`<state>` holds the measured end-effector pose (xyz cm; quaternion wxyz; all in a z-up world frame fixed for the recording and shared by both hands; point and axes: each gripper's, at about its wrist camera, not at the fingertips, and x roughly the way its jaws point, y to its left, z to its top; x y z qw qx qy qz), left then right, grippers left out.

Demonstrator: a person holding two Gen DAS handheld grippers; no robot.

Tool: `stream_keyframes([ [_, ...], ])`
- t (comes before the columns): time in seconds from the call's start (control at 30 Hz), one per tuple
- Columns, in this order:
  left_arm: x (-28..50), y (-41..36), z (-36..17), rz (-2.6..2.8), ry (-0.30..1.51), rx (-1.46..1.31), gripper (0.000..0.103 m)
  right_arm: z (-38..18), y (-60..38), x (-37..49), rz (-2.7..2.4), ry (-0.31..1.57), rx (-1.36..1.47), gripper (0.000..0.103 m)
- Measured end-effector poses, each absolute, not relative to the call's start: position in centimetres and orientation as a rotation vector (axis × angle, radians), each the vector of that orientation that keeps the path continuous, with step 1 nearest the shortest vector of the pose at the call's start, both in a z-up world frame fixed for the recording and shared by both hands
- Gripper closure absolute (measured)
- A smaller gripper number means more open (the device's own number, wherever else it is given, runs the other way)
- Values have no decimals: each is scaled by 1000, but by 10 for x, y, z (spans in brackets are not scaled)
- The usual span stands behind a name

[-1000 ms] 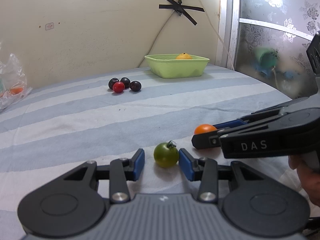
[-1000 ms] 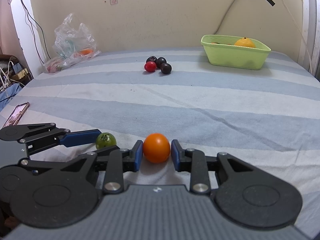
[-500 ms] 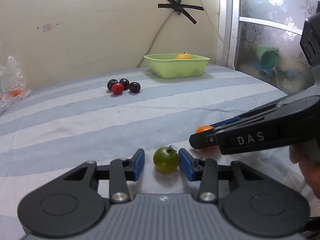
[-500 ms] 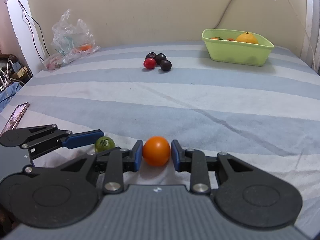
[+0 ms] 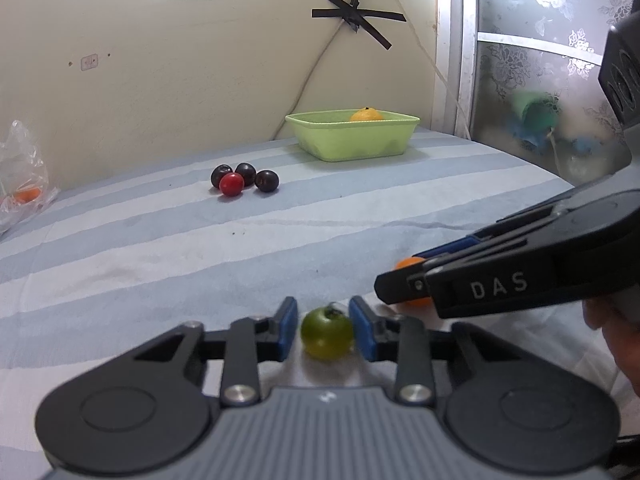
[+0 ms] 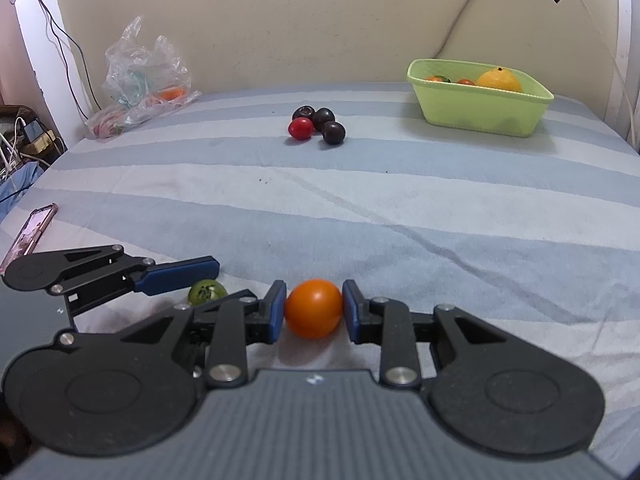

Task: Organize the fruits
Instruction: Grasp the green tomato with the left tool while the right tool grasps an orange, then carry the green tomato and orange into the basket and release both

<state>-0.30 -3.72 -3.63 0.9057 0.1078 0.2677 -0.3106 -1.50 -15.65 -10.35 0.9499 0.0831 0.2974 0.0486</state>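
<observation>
From the left wrist view, we are looking along the left tongs (image 5: 325, 330), which have just been closing on a green tomato (image 5: 327, 333) lying on the striped bed (image 5: 160, 248); the right pad is touching it, though blur is making the left pad's contact hard for us to confirm. To the right, the right tongs (image 5: 404, 286) are showing side-on, hiding most of an orange tomato (image 5: 408, 263). Farther off, a cluster of dark and red fruits (image 5: 244, 179) is waiting, and a green basket (image 5: 352, 136) is sitting by the wall.

From the right wrist view, we are seeing the right tongs (image 6: 314, 311) gripping the smooth, round orange tomato (image 6: 313, 308) low on the bed. The basket (image 6: 480, 98) is already holding an orange and smaller fruits, so we are judging sorting partly done.
</observation>
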Motion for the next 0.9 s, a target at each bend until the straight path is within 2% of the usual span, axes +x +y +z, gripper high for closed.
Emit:
stream_keyframes([
  [0.57,36,-49,-11,-726,565,147,78,-99,-174,-14,33,490,143,71],
  [0.9,154,-158,36,-697,519,237,78,-60,-252,50,-128,294,121,71],
])
